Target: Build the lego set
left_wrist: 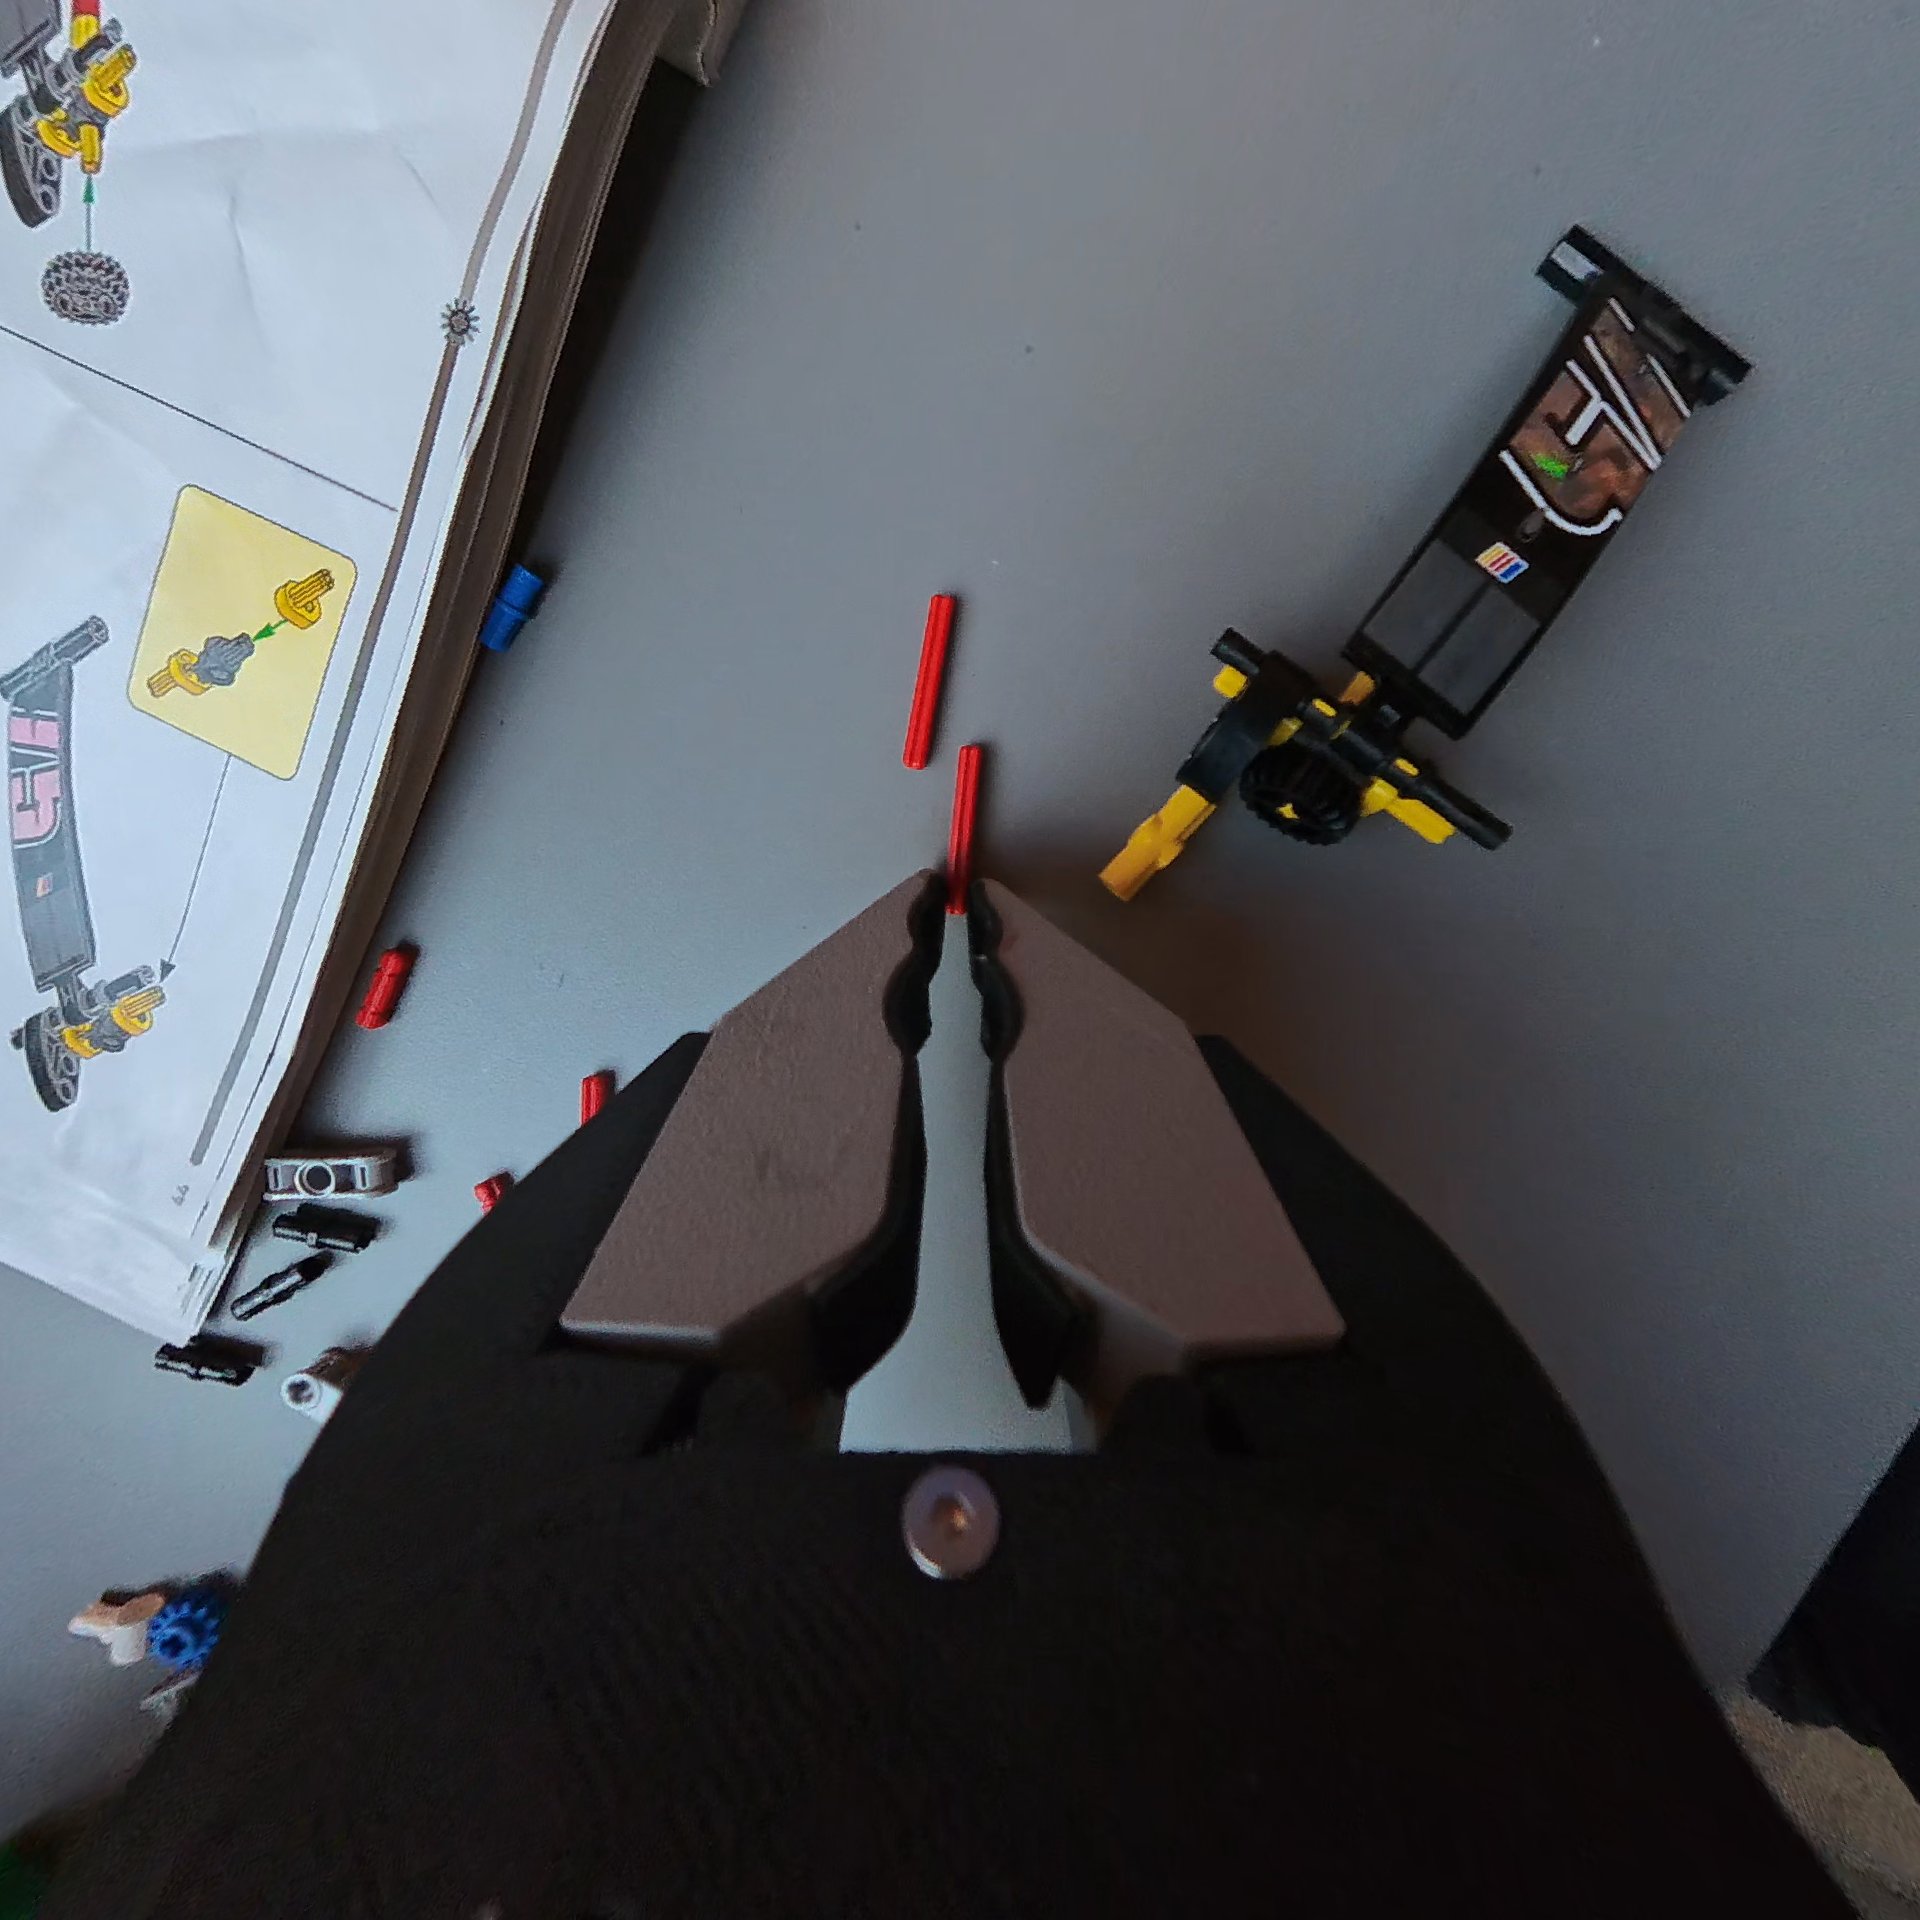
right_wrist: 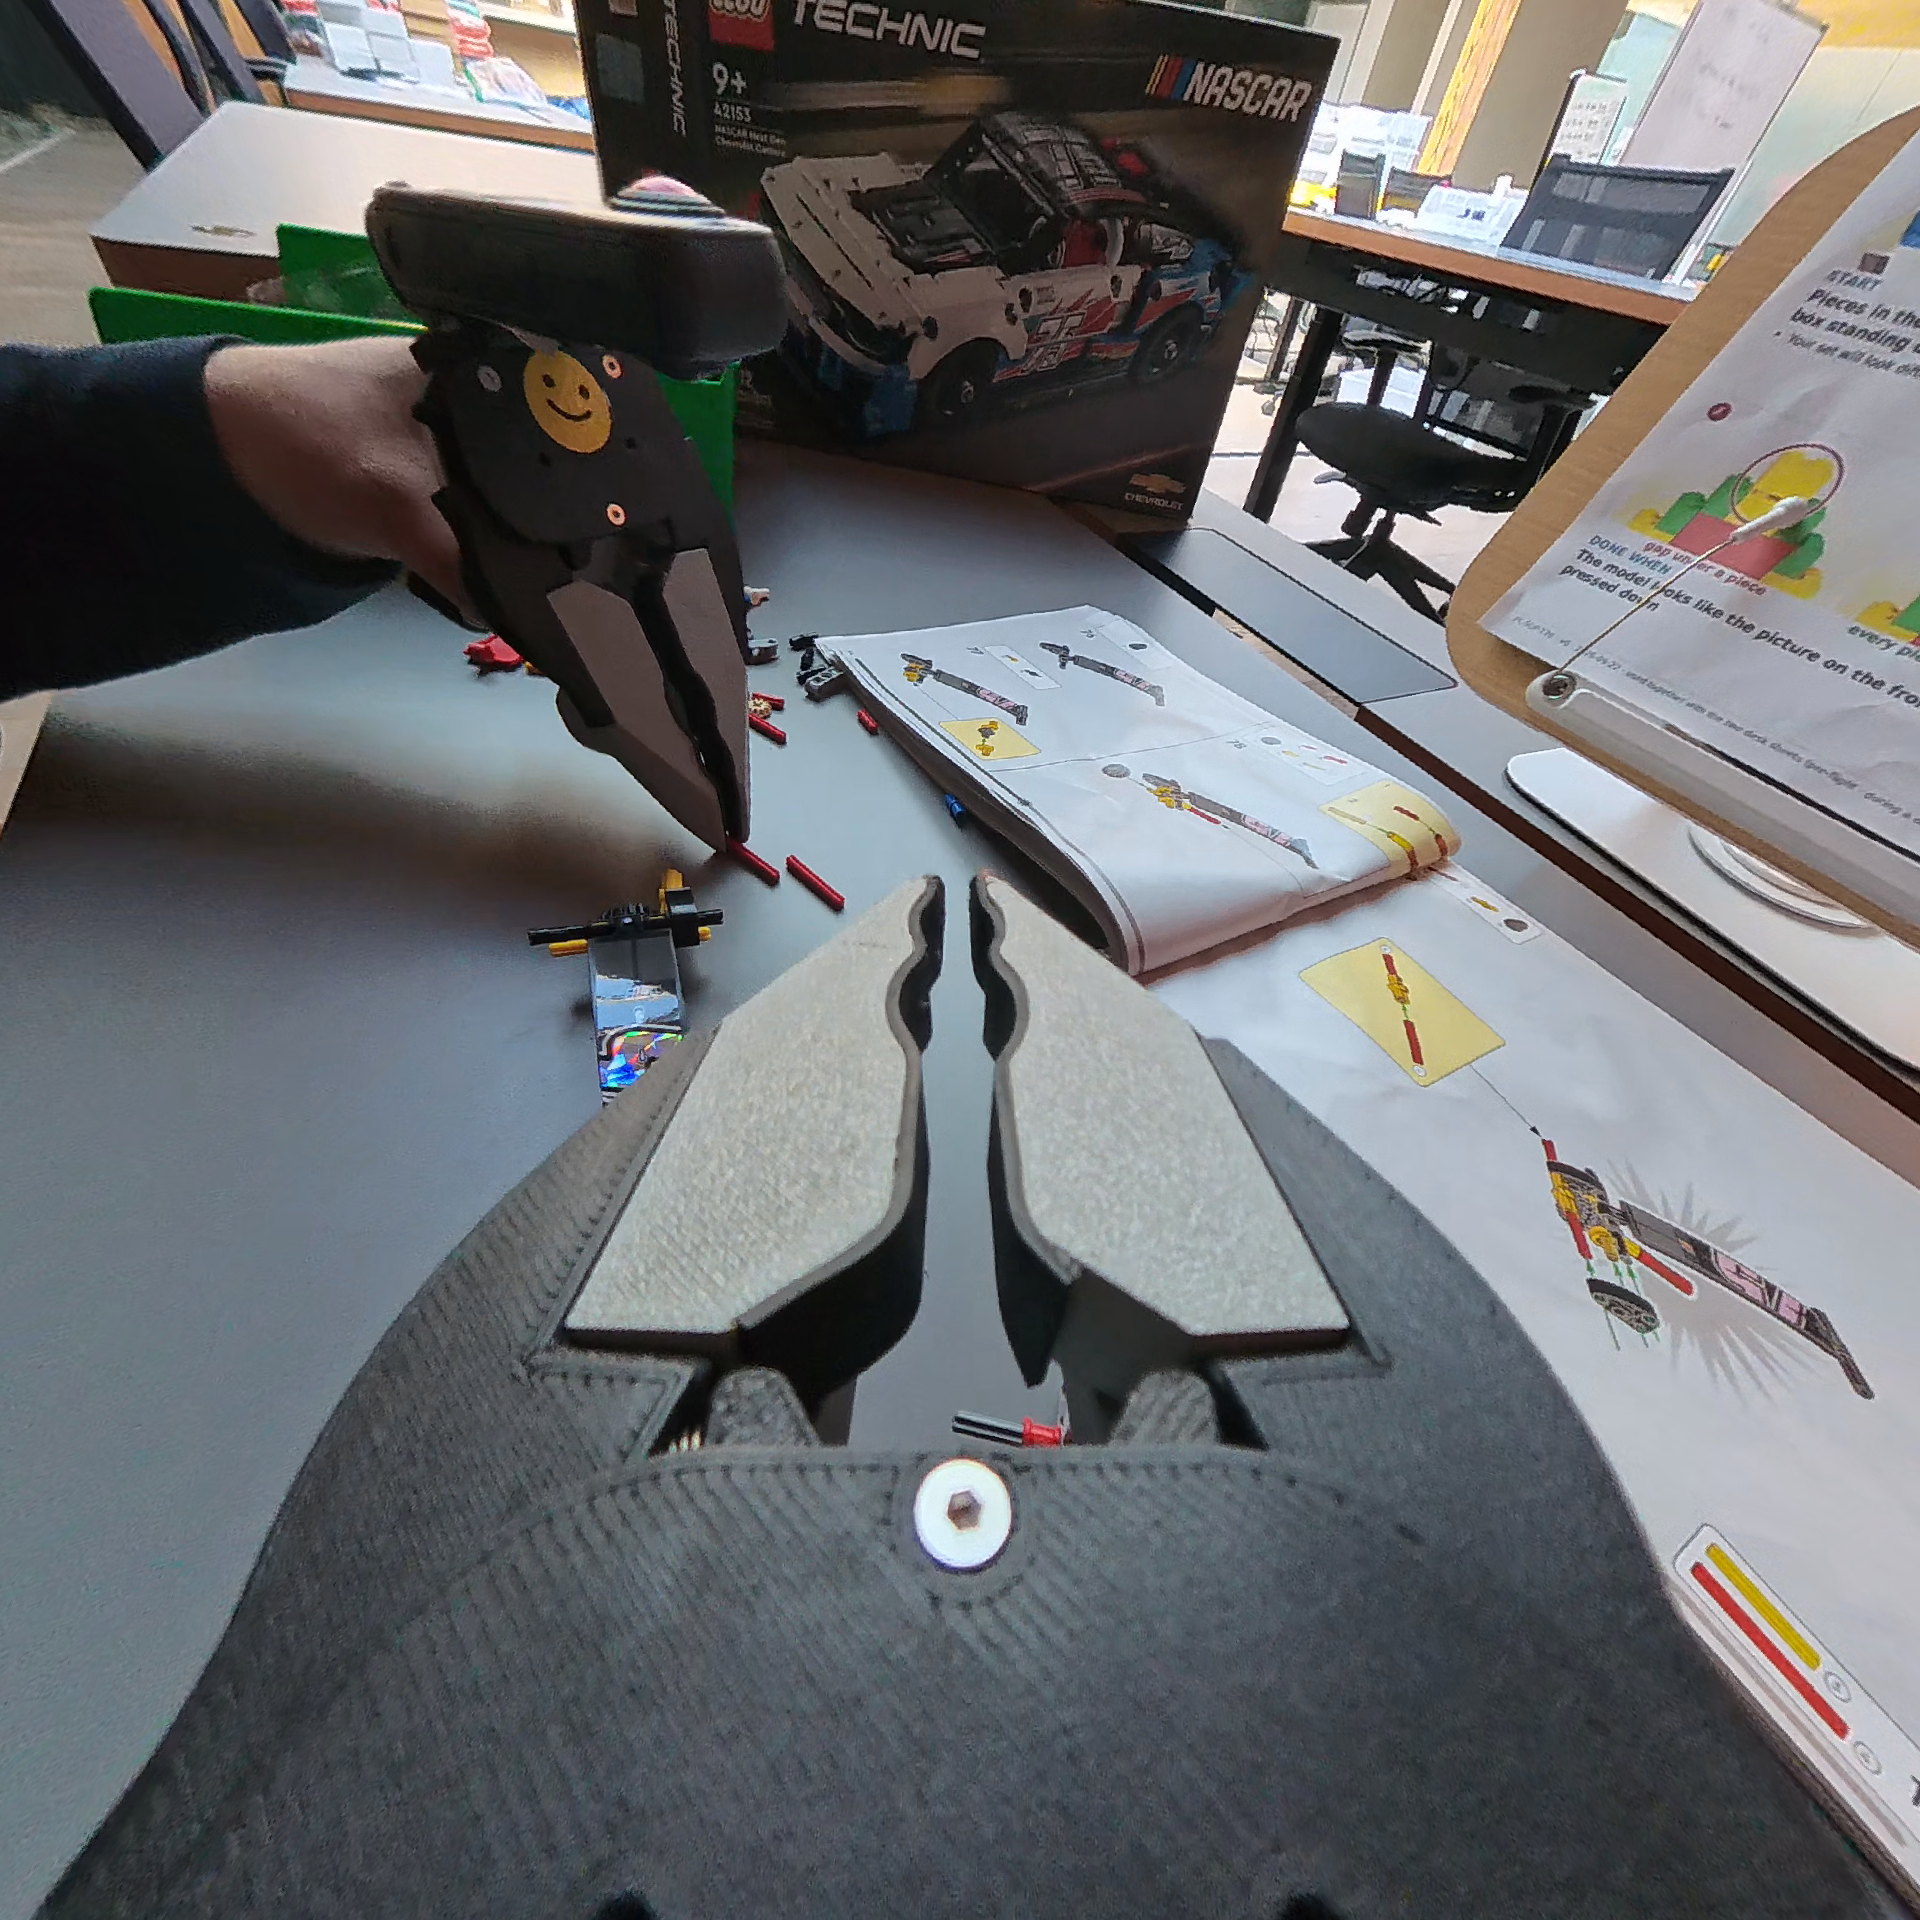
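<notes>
My left gripper [left_wrist: 958, 894] is shut on the near end of a thin red axle [left_wrist: 966, 821] that lies on the grey table [left_wrist: 1143, 312]. The right wrist view shows the same: its tips [right_wrist: 732, 831] are down at the table, pinching that axle [right_wrist: 753, 862]. A second red axle [left_wrist: 929, 681] lies loose just beyond it. A black and yellow assembly with a long black panel [left_wrist: 1340, 769] lies to the right and also shows in the right wrist view [right_wrist: 634, 935]. My right gripper [right_wrist: 957, 896] hovers above the table, shut, with nothing between its pads.
An open instruction booklet [left_wrist: 260, 416] lies at the left, with a blue pin [left_wrist: 514, 608], red pins [left_wrist: 387, 985] and black pins [left_wrist: 322, 1231] along its edge. A set box [right_wrist: 966, 239], green bin [right_wrist: 312, 301] and a board on a stand [right_wrist: 1714, 582] are behind. The blue pin [left_wrist: 514, 608] is closer to my left gripper, around 9 centimetres from its tips; the right tips are 20 centimetres off. Seen from the right wrist view [right_wrist: 948, 803] as well.
</notes>
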`<state>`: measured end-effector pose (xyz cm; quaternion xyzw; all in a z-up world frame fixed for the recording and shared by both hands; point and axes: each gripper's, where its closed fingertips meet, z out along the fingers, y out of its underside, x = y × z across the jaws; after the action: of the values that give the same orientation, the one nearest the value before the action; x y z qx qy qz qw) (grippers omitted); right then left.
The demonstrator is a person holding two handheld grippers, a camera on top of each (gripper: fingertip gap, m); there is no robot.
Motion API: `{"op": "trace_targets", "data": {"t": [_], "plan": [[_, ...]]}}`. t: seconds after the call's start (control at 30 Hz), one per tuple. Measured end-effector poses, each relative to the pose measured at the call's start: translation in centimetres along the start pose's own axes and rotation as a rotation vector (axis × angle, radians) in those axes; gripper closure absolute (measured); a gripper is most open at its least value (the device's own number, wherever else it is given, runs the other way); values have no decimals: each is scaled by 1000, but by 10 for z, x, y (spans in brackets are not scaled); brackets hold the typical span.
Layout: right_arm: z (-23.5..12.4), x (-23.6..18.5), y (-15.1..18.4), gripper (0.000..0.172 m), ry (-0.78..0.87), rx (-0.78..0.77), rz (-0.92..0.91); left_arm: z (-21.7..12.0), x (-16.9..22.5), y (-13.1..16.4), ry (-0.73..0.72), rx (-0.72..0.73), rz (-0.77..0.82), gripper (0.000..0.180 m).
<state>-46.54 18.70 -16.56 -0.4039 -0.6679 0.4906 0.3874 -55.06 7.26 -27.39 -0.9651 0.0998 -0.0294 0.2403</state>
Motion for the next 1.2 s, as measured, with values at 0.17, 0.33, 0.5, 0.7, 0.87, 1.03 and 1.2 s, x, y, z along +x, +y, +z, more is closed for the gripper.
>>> {"op": "trace_targets", "data": {"t": [0.17, 0.33, 0.5, 0.7, 0.87, 1.03, 1.2], "plan": [[0, 3, 2, 170, -1, -4, 19, -2, 1, 3, 17, 11, -8, 179], [0, 4, 2, 170, 7, -10, 1, -4, 3, 7, 19, -2, 7, 179], [3, 2, 7, 170, -5, -28, 5, -7, 5, 13, 44, -21, -5, 175], [4, -2, 7, 170, -16, -31, -1, -12, 10, 20, 64, -68, -4, 168], [9, -14, 8, 166, -68, -37, -8, -15, 4, 27, 11, -114, 11, 161], [27, -51, 27, 142, -206, -142, -31, -14, 4, 20, 16, -83, 2, 161], [44, -69, 57, 141, -220, -309, -75, -8, 1, 16, -6, -73, 3, 161]]}}
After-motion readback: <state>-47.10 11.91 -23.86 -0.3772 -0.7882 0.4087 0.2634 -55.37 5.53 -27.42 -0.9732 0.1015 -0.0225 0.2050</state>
